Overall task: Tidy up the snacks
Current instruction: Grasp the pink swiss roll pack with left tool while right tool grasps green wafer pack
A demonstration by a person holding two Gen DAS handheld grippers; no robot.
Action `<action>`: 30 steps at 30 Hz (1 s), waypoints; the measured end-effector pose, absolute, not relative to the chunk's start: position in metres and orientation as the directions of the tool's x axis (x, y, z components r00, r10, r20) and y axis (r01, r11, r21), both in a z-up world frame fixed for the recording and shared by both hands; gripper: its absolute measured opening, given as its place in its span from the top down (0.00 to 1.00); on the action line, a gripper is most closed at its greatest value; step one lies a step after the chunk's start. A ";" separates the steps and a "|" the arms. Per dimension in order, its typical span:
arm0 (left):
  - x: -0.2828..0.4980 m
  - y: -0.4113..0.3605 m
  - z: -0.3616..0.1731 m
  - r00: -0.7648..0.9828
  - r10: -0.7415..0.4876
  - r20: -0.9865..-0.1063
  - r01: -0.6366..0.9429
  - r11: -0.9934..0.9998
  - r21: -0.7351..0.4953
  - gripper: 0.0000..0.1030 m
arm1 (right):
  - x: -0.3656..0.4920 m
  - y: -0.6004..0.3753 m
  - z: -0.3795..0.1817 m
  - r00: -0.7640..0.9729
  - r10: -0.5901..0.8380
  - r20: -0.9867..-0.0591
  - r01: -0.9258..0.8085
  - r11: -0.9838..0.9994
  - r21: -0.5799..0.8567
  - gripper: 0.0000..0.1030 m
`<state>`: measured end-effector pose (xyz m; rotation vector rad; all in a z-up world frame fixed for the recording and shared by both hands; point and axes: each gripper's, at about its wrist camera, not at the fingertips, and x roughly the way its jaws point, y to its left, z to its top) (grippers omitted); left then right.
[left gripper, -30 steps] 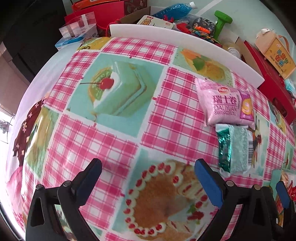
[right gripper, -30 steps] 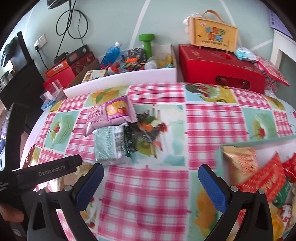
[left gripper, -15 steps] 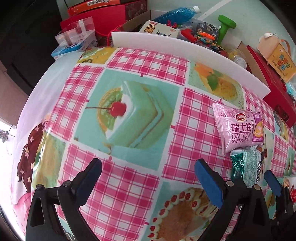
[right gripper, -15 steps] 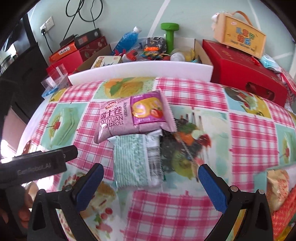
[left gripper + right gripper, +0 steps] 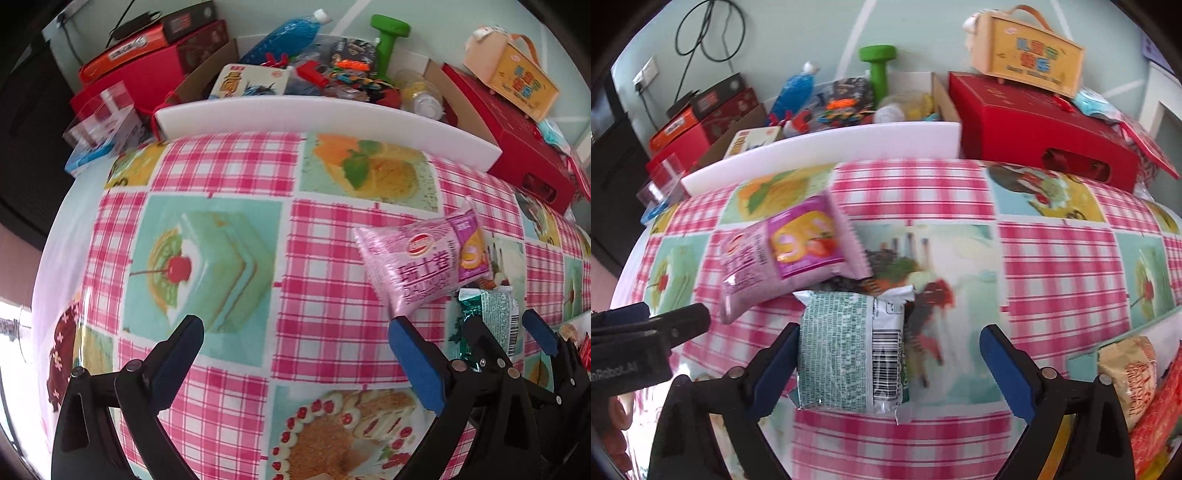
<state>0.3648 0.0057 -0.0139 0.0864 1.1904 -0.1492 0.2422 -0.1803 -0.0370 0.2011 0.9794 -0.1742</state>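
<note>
A pink Swiss-roll snack bag (image 5: 424,266) lies on the checked tablecloth, its near end tilted up; it also shows in the right wrist view (image 5: 790,254). A green snack pack (image 5: 849,350) lies just in front of it and shows in the left wrist view (image 5: 495,321). My left gripper (image 5: 295,350) is open and empty, with its right finger (image 5: 413,358) touching the pink bag's near corner. My right gripper (image 5: 886,354) is open around the green pack, its left finger (image 5: 775,362) against the pack's side.
A white board (image 5: 325,118) stands along the table's far edge, with boxes, a green dumbbell (image 5: 388,40) and a red box (image 5: 1041,125) behind it. A tray of several snack bags (image 5: 1134,373) sits at the right.
Both grippers have moved forward toward the two snacks. The right gripper now straddles the green pack. The pink bag has turned and its near end has lifted at the left gripper's finger.
</note>
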 end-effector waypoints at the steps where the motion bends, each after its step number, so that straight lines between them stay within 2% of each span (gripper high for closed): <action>1: 0.367 0.000 -0.012 0.364 -0.073 -0.928 0.177 0.984 -0.007 0.03 | 0.242 -0.183 -0.037 0.546 -0.059 -0.836 0.245 0.965 0.092 0.12; 3: 0.374 -0.010 -0.010 0.355 -0.087 -0.931 0.207 0.978 -0.012 0.03 | 0.242 -0.190 -0.037 0.543 -0.061 -0.837 0.259 0.961 0.098 0.18; 5: 0.382 -0.024 -0.011 0.315 -0.122 -0.941 0.242 0.969 -0.045 0.03 | 0.241 -0.195 -0.038 0.544 -0.064 -0.837 0.269 0.958 0.102 0.21; 14: 0.409 -0.080 -0.014 0.318 -0.058 -0.946 0.416 0.905 0.084 0.03 | 0.238 -0.208 -0.038 0.545 -0.050 -0.837 0.267 0.957 0.117 0.21; 21: 0.419 -0.096 -0.039 0.310 -0.069 -0.948 0.436 0.897 0.077 0.04 | 0.242 -0.210 -0.039 0.551 -0.055 -0.833 0.265 0.958 0.113 0.27; 22: 0.414 -0.096 -0.040 0.306 -0.085 -0.948 0.434 0.899 0.060 0.05 | 0.242 -0.210 -0.038 0.552 -0.055 -0.832 0.267 0.957 0.113 0.29; 24: 0.410 -0.098 -0.043 0.296 -0.105 -0.949 0.428 0.903 0.034 0.22 | 0.242 -0.211 -0.037 0.552 -0.059 -0.832 0.270 0.956 0.111 0.34; 28: 0.396 -0.096 -0.042 0.304 -0.116 -0.946 0.409 0.912 0.019 0.31 | 0.240 -0.212 -0.037 0.550 -0.047 -0.834 0.264 0.957 0.121 0.37; 30: 0.390 -0.093 -0.038 0.314 -0.121 -0.942 0.393 0.920 0.013 0.42 | 0.239 -0.211 -0.037 0.551 -0.043 -0.833 0.259 0.958 0.122 0.39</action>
